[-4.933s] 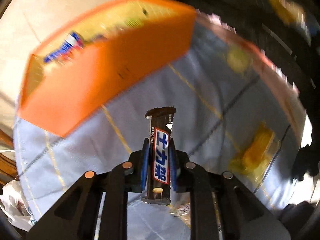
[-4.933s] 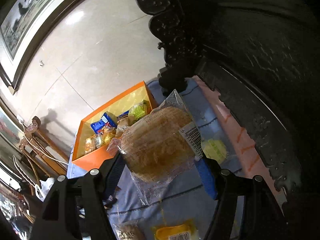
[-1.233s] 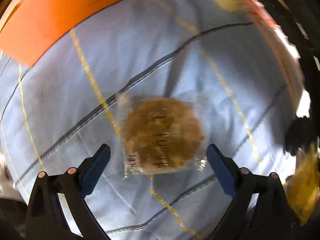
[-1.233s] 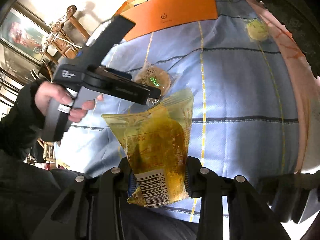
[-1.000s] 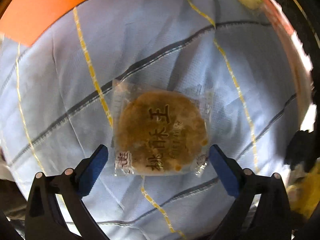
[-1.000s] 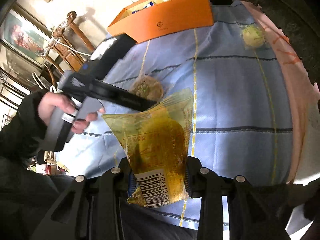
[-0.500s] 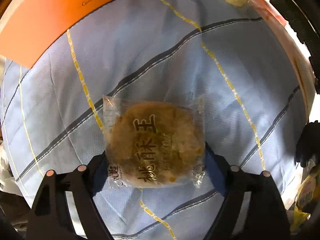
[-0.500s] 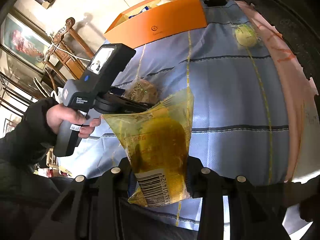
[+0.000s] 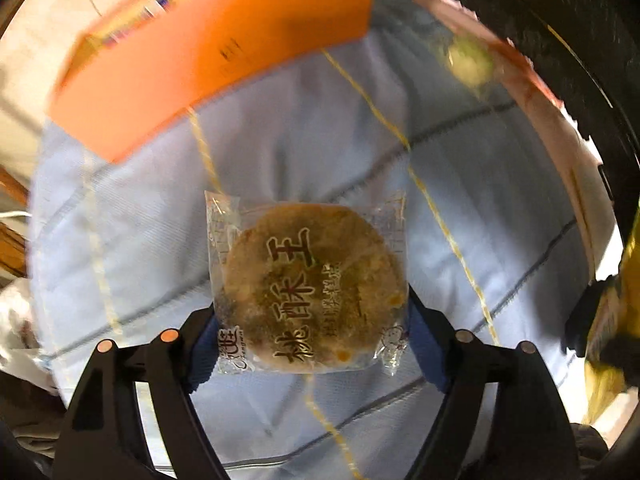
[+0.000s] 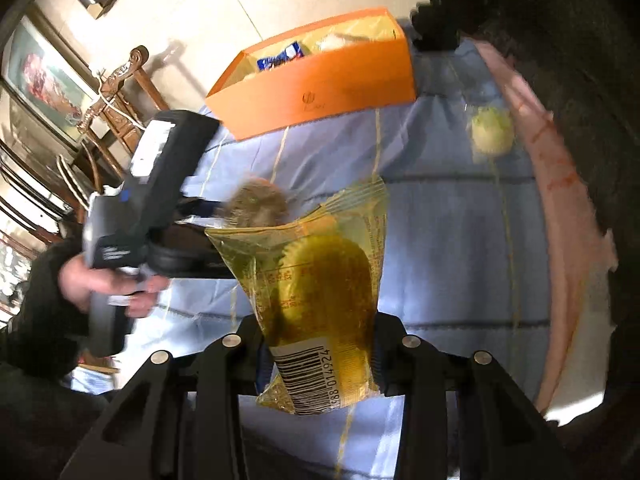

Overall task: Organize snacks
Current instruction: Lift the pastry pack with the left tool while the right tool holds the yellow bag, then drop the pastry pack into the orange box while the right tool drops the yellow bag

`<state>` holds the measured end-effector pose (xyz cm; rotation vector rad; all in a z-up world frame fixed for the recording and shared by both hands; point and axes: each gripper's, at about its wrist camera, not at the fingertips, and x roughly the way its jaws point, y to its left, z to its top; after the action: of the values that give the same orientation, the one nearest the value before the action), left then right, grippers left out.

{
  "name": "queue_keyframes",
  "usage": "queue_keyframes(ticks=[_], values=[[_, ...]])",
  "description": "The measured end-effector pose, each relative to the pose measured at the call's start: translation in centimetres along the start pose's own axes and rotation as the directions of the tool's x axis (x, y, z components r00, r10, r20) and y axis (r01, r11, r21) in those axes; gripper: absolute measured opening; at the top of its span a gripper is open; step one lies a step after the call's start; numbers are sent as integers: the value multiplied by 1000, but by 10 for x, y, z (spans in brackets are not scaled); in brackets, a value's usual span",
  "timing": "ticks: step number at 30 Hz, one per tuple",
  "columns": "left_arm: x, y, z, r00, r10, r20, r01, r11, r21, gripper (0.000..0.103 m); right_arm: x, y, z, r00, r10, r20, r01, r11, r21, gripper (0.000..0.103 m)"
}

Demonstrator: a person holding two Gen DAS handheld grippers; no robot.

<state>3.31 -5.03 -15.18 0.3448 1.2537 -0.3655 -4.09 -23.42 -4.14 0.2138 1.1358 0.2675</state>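
A round brown biscuit in a clear wrapper (image 9: 310, 288) hangs above the blue checked cloth (image 9: 280, 140). My left gripper (image 9: 312, 312) is closing its jaws, and the blue pads press on the wrapper's two sides. From the right wrist view the same biscuit (image 10: 256, 206) shows in that gripper, which a person's hand (image 10: 100, 284) holds. My right gripper (image 10: 318, 344) is shut on a yellow cake packet (image 10: 320, 292), barcode end nearest the camera. The orange box (image 10: 320, 80) with several snacks inside stands at the cloth's far end (image 9: 208, 52).
A small pale green wrapped snack (image 10: 491, 130) lies on the cloth near its pink right border (image 9: 470, 60). Dark carved furniture (image 10: 580, 60) rises along the right side. A wooden chair (image 10: 128, 72) stands on the floor to the left of the box.
The left jaws closed from wide open onto the biscuit wrapper and lifted it off the cloth; the orange box came more into view. The right gripper keeps the yellow packet and shifted a little.
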Motion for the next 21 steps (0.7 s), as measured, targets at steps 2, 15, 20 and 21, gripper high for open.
queue_keyframes(ticks=[2, 15, 20, 21], values=[[-19, 7, 3, 999, 19, 42, -18, 1000, -19, 77, -7, 0, 12, 999, -33, 31, 33, 999, 2, 39], [-125, 87, 105, 910, 177, 376, -96, 970, -223, 77, -10, -18, 157, 960, -108, 258, 53, 976, 210, 38], [-122, 114, 150, 873, 252, 419, -133, 947, -293, 77, 15, -9, 242, 948, -133, 289, 101, 987, 124, 38], [-118, 123, 161, 875, 254, 412, -124, 940, -317, 77, 21, -8, 258, 946, -140, 293, 113, 988, 106, 38]])
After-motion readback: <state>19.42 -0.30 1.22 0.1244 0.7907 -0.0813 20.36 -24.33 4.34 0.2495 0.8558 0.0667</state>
